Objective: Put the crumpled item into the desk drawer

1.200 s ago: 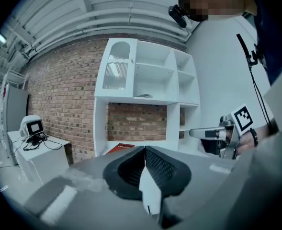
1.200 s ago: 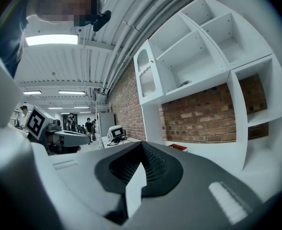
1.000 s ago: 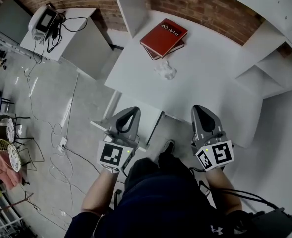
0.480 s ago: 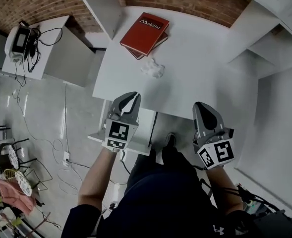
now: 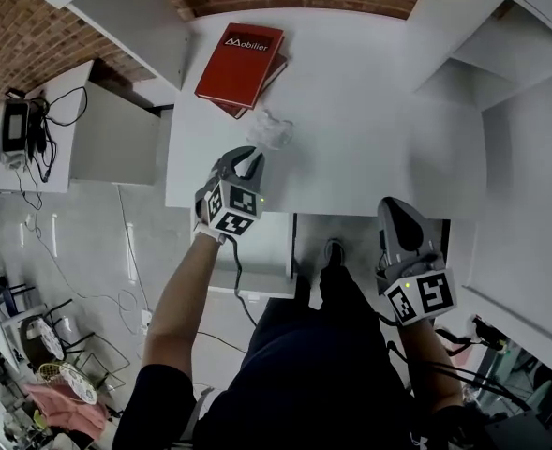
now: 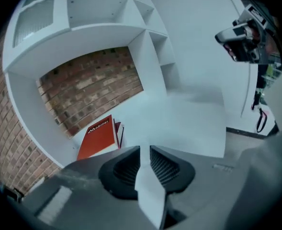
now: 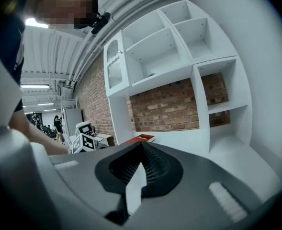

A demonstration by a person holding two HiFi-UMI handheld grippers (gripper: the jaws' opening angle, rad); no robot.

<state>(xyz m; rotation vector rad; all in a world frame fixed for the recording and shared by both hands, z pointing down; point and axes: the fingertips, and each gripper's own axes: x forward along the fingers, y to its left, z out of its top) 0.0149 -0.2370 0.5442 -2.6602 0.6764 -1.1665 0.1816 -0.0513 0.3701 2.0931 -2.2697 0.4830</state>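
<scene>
White desk (image 5: 369, 111) bears crumpled paper (image 5: 274, 131); left gripper (image 5: 248, 157) fingers just opening, empty; right gripper (image 5: 399, 209) fingers clenched.

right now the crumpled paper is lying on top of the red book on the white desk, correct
Not on top of it. The crumpled paper lies on the bare white desk, beside the red book on the side nearer the person. The head view shows this.

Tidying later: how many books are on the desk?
2, stacked at the desk's far left: a red book on top, a darker book peeking from beneath. Others may be hidden.
</scene>
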